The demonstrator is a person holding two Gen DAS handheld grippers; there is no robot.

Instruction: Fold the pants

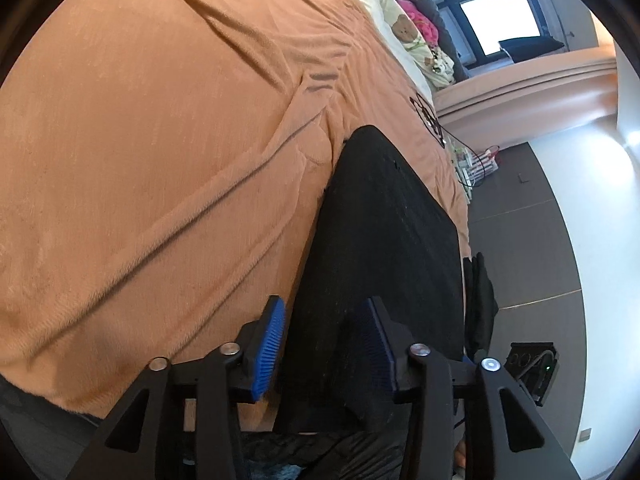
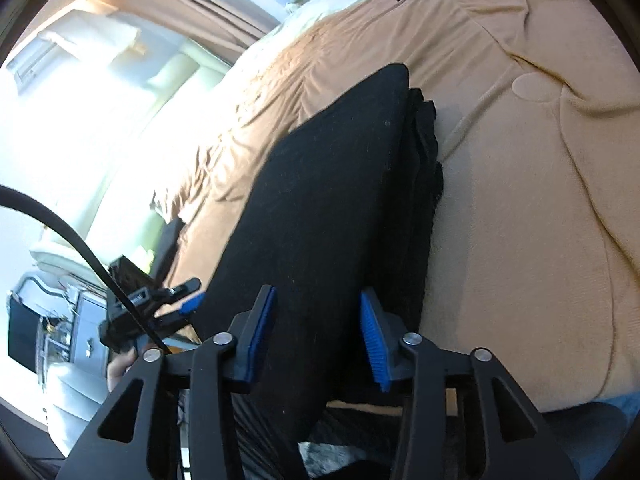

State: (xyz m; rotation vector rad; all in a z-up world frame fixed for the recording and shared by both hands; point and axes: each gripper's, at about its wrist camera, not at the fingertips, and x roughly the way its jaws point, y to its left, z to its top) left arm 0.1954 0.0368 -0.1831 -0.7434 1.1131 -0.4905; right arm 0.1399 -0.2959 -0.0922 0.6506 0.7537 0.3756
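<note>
Black pants [image 1: 384,240] on orange blanket [image 1: 160,160], mostly folded. My left gripper [image 1: 324,344] and right gripper [image 2: 316,336] half-wide over pants, holding nothing. Next I pat flat.

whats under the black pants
The pants lie on the orange blanket covering the bed. Their near end overhangs the bed's edge. Whatever is beneath the blanket is hidden.
</note>
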